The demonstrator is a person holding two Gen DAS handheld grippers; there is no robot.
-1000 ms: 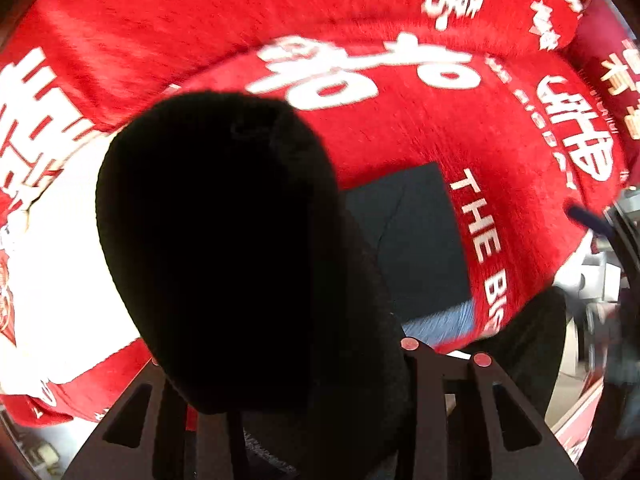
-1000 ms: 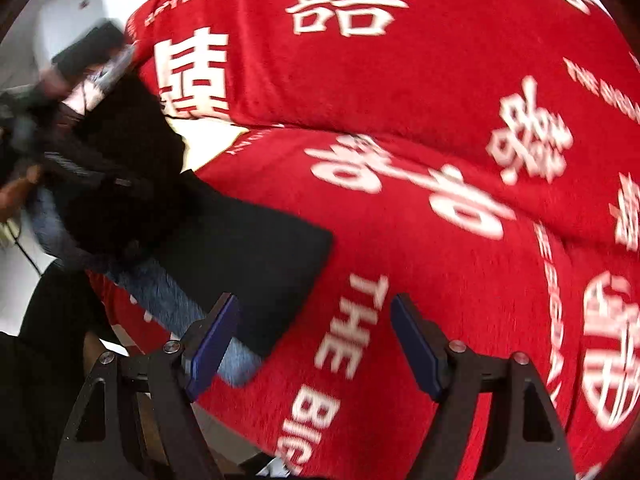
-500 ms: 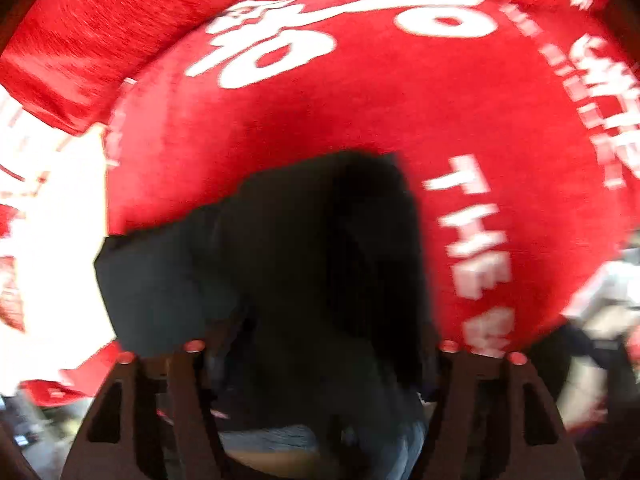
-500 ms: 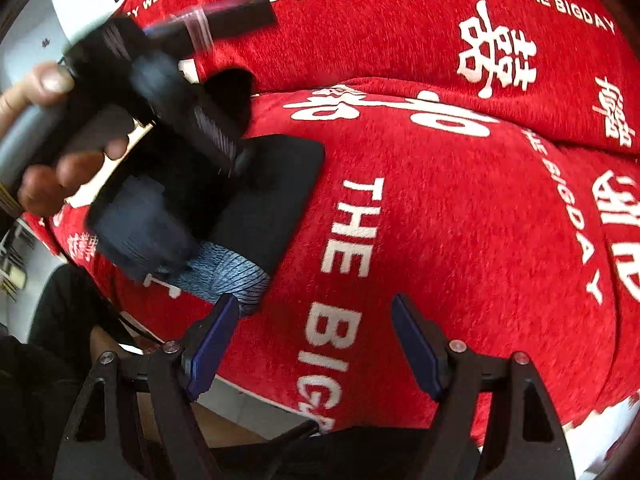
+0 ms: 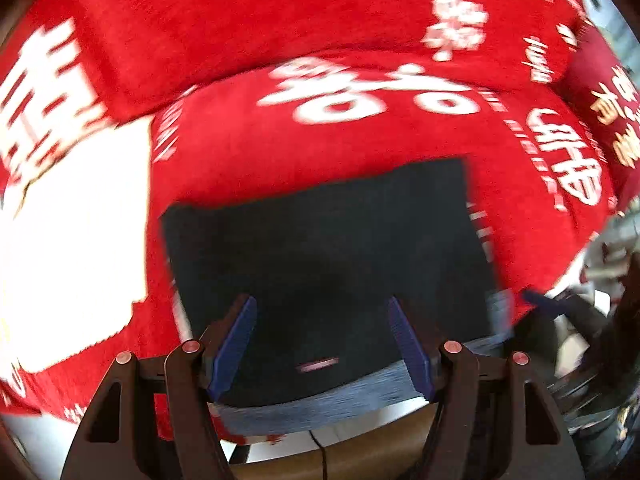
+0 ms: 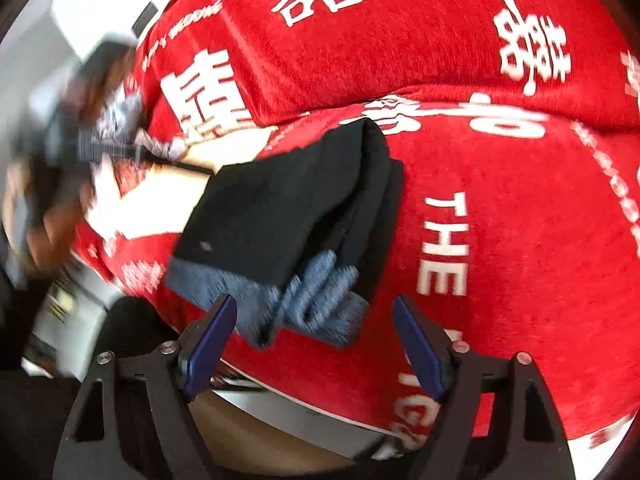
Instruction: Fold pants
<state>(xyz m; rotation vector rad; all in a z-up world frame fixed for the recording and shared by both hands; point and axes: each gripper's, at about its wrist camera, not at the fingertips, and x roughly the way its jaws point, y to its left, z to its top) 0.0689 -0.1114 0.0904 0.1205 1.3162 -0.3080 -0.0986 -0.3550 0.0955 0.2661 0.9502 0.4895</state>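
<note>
The black pants lie folded into a flat rectangle on the red sofa seat, with grey-blue ribbed cuffs at the near edge. My left gripper is open and empty just above the fold's near edge. In the right wrist view the folded pants show stacked layers with the cuffs toward me. My right gripper is open and empty, hovering near the cuffs. The left gripper and the hand holding it appear blurred at the left.
The sofa backrest with white lettering rises behind the seat. A white patch of the cover lies left of the pants. The seat's front edge drops to the floor just under my grippers.
My left gripper carried the black pant fold over, laid it flat on the stack, let go and opened. My right gripper stayed open and moved closer to the cuffs.
</note>
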